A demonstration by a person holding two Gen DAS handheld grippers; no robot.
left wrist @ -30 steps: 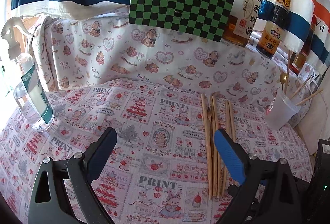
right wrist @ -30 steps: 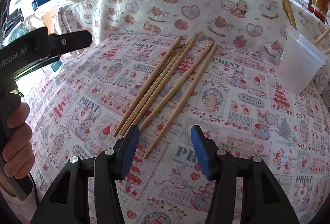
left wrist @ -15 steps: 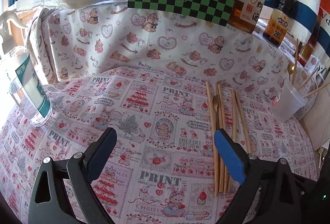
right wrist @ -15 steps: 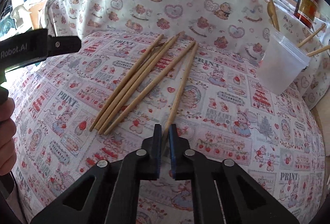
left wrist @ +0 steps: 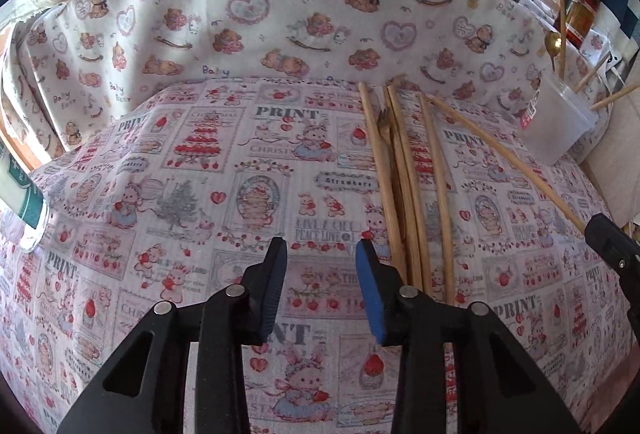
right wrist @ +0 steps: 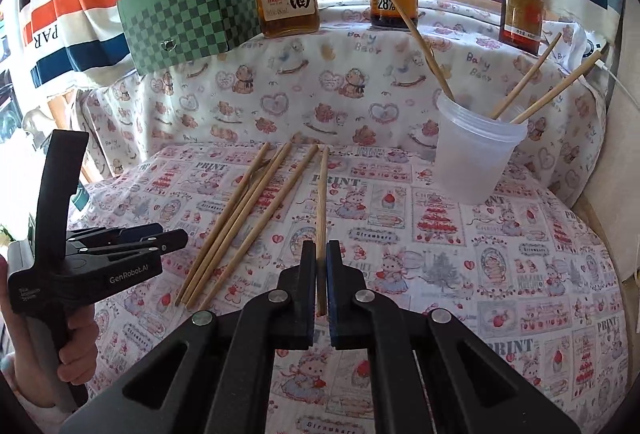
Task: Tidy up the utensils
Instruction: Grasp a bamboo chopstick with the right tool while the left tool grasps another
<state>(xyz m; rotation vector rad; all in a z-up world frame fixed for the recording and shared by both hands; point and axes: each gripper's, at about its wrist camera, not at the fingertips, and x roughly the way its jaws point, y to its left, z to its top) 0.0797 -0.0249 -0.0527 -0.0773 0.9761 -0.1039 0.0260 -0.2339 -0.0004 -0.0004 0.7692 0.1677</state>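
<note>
My right gripper [right wrist: 321, 254] is clamped on one slim wooden chopstick [right wrist: 322, 194], its far end toward the table's back edge. My left gripper [left wrist: 321, 258] is closing on nothing (bare patterned cloth [left wrist: 200, 194]), just beside the four loose wooden chopsticks [left wrist: 404, 186].

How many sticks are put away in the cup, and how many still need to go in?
Done: three chopsticks already stand in the plastic cup. In hand: the right claw is shut on one chopstick. Left: four chopsticks lie on the patterned cloth, and something thin and dark sits among them that I cannot make out. The left claw is closing beside them with nothing between its pads.
</note>
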